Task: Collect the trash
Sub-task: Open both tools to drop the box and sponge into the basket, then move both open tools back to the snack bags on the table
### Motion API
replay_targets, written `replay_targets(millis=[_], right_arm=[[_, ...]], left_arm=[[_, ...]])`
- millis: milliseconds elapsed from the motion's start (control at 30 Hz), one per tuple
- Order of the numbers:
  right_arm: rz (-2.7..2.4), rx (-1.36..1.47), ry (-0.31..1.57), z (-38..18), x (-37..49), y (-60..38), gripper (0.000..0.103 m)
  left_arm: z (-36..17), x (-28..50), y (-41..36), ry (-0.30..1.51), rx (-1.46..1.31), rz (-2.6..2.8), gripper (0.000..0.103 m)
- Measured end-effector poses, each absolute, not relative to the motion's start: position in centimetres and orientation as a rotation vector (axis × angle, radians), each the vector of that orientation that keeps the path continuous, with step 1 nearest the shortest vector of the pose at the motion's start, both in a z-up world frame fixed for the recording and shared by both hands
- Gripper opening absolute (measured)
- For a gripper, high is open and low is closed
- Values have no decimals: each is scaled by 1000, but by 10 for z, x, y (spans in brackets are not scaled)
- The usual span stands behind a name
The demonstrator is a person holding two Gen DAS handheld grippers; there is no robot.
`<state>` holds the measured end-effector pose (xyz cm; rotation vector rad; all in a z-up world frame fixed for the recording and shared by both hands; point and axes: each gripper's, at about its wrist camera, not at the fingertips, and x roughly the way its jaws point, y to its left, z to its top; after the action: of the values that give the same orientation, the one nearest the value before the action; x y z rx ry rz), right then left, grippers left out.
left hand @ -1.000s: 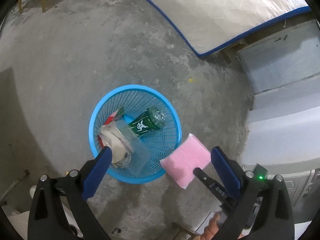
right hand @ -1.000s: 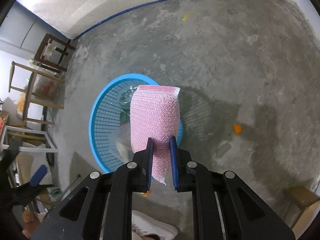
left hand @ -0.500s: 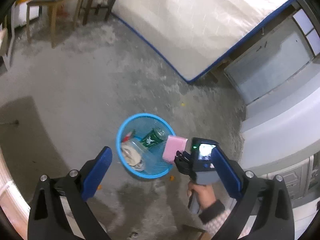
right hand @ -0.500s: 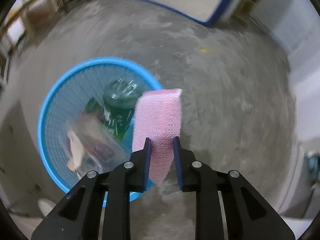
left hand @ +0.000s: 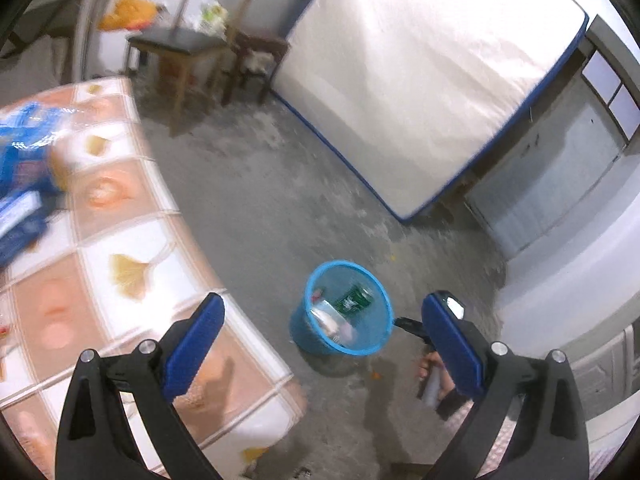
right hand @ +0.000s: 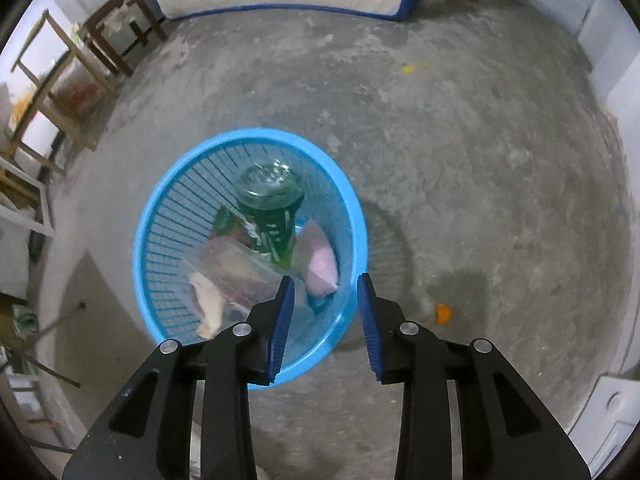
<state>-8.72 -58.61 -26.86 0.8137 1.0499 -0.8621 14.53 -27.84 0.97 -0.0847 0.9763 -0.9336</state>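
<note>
— So, where does the pink bubble-wrap pouch [right hand: 320, 261] sit?

— Inside the blue basket [right hand: 160, 216], against its right wall, beside the green can [right hand: 270, 208]. Nothing grips it. A clear plastic bag [right hand: 236, 268] with crumpled wrappers lies to the left of it, lower in the basket.

— And the right gripper [right hand: 325, 322]?

— Its blue fingers [right hand: 282, 320] stand apart with nothing between them, hovering above the near rim of the basket. One finger is over the inside, the other over the rim's right edge.

— What about the left gripper [left hand: 320, 344]?

— Spread wide and empty, high above the floor. From its camera the basket [left hand: 304, 328] looks small, standing on the grey concrete floor [left hand: 248, 208] just beyond the corner of a table with a tiled leaf-pattern cloth [left hand: 120, 264].

— Can you see the right tool from there?

— Partly. A hand [left hand: 434, 368] holds its handle just right of the basket, mostly hidden behind the left gripper's finger.

— Anything else on the floor?

— A small orange scrap [right hand: 443, 314] lies to the right of the basket, apart from it. A white mattress [left hand: 420, 80] with blue edging leans at the far side, near wooden chairs [left hand: 192, 44].
</note>
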Motion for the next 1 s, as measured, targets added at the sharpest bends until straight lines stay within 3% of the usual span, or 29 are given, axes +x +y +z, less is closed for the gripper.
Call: replay_targets(millis=[133,200,367,633,767,1000], right_arm=[[-794,835,954,-227,-87,-569,32],[-756,837,912,-205,-87,-555,38],[-603,754,827,-130,-74,-504,63],[-378,461,828,-42,1,-398,95],[-214,415,832,-29,45,-337,95],[-13,233,1004,-42,131,-219,95]], left_arm=[[20,146,-216,895,-132,-843,97],[22,146,-179,857,-152,-756,97],[14,150,-104,858,-232,-570,97],[8,148,-22,800,-242,-352,97],[7,143,-8,755,-221,-336,97],[-7,158,13,767,-204,-341,97]])
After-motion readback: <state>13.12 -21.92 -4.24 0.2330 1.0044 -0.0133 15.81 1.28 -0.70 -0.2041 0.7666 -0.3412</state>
